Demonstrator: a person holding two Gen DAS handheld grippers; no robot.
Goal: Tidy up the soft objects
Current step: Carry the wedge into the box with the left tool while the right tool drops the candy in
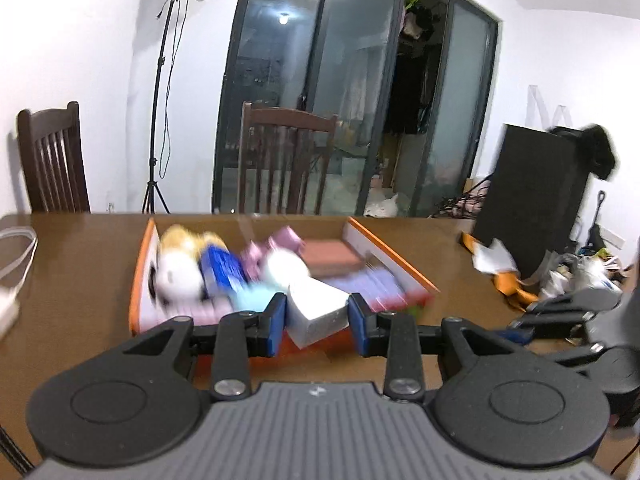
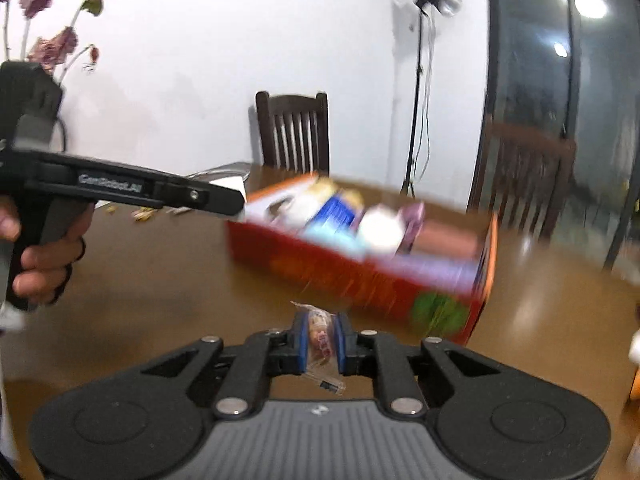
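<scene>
An orange cardboard box (image 1: 138, 280) sits on the brown table and holds several blurred soft things: a white-and-yellow plush (image 1: 176, 268), a blue pack (image 1: 222, 268), a pink item (image 1: 280, 240). My left gripper (image 1: 318, 316) is shut on a white tissue pack (image 1: 316, 308) above the box's near edge. In the right wrist view the box (image 2: 360, 280) lies ahead, and the left gripper (image 2: 224, 200) reaches over its left end. My right gripper (image 2: 320, 340) is shut on a small clear-wrapped snack packet (image 2: 320, 338) above the table, short of the box.
The table (image 1: 80, 288) has a white cable (image 1: 16, 256) at left and orange-white wrappers (image 1: 496, 268) at right. Two wooden chairs (image 1: 288, 160) stand behind it, with a light stand (image 1: 160, 128) and glass doors beyond. Dried flowers (image 2: 52, 44) stand at left.
</scene>
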